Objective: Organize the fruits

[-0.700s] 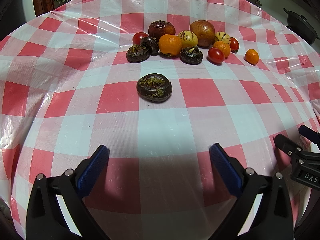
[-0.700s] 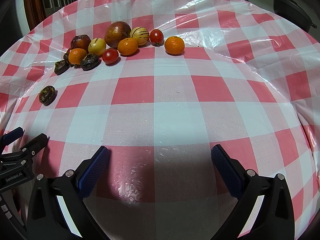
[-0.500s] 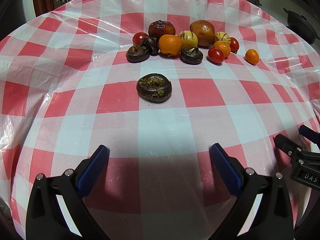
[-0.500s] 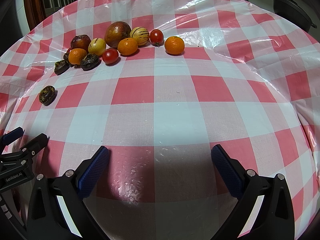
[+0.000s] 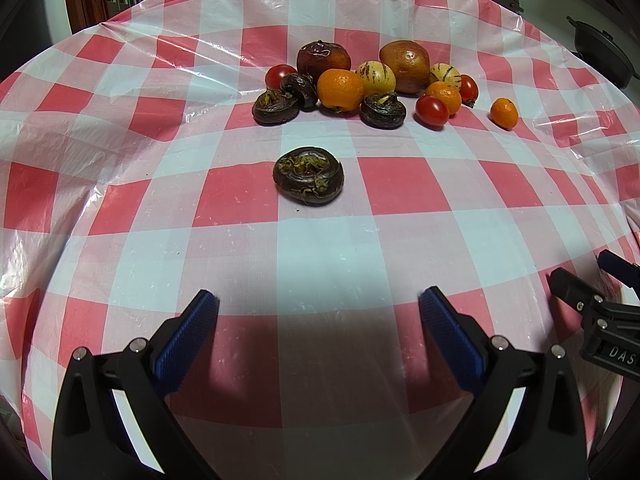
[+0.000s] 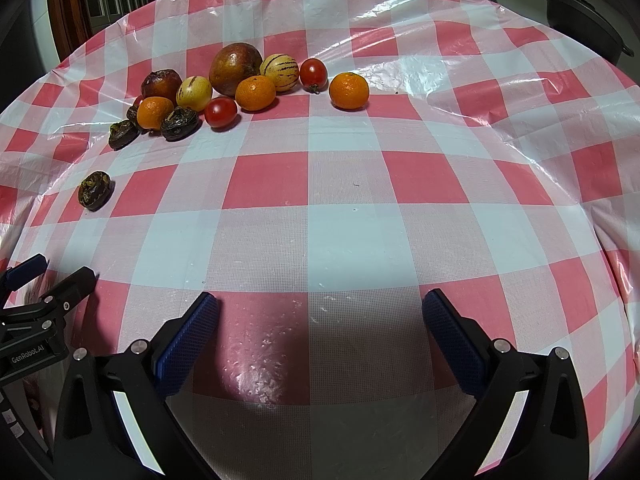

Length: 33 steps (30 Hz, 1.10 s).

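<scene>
Both my left tongs point(image 5: 318, 320) and right tongs point(image 6: 320, 320) gape wide, empty. The lone water chestnut point(image 5: 308, 176) looks hard and slick; I'd pinch its flat sides.

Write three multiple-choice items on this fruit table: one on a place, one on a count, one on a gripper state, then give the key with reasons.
1. Where is the lone dark water chestnut?
A. In the pile
B. Alone, nearer the left gripper than the pile
C. Between the fingers

2. How many orange tangerines lie on the tablecloth?
A. One
B. Three
C. Six

3. How does the right gripper stand?
A. Open, empty
B. Shut on a tomato
C. Shut on nothing

Key: B, it sits apart on a red square; B, the right wrist view shows three, one off to the right; A, its pads are wide apart with only cloth between.
</scene>
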{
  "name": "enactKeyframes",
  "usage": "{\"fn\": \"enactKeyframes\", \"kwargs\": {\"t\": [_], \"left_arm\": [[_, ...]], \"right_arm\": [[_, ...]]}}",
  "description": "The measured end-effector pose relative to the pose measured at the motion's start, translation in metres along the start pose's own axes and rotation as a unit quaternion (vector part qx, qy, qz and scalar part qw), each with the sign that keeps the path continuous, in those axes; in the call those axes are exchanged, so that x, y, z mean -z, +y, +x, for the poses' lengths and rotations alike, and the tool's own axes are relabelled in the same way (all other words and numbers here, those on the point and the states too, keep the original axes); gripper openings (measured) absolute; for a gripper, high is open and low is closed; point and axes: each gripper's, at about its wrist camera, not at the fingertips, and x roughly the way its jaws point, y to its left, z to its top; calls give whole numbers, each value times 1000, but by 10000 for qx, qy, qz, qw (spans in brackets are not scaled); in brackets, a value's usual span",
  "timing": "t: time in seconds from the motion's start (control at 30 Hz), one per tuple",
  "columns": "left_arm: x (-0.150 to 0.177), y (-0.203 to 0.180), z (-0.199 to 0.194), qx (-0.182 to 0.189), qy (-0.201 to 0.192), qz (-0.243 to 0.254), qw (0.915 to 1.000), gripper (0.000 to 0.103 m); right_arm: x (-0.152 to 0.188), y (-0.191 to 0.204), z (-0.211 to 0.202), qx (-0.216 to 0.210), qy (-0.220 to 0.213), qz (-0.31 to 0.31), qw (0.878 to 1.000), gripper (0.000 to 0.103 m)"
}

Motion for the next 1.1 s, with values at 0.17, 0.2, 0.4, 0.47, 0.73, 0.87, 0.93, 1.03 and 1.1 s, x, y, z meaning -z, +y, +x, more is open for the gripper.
{"fn": "enactKeyframes", "kwargs": {"t": [0.17,0.2,0.4,0.47,0.73,0.87,0.93,1.03,1.1], "left_arm": [[0,0,0,0,0,0,10000,102],[0,0,0,0,0,0,10000,102],[0,0,0,0,-1,0,10000,102],[0,0,0,0,0,-1,10000,102],[0,0,0,0,-1,0,10000,102],[0,0,0,1,-1,-1,10000,102],[0,0,0,0,0,0,10000,102],[0,0,0,23,21,32,10000,102],[-5,-1,3,110,127,139,9998,102]], "right_arm": [[0,0,0,0,1,0,10000,99],[0,0,0,0,1,0,10000,99],[0,0,0,0,0,1,10000,99],[0,0,0,1,0,0,10000,99],[0,0,0,2,-2,1,10000,99],[0,0,0,2,-2,1,10000,99],[0,0,0,3,-3,0,10000,99],[0,1,0,6,-3,-1,10000,99],[1,1,0,4,-2,-2,10000,99]]}}
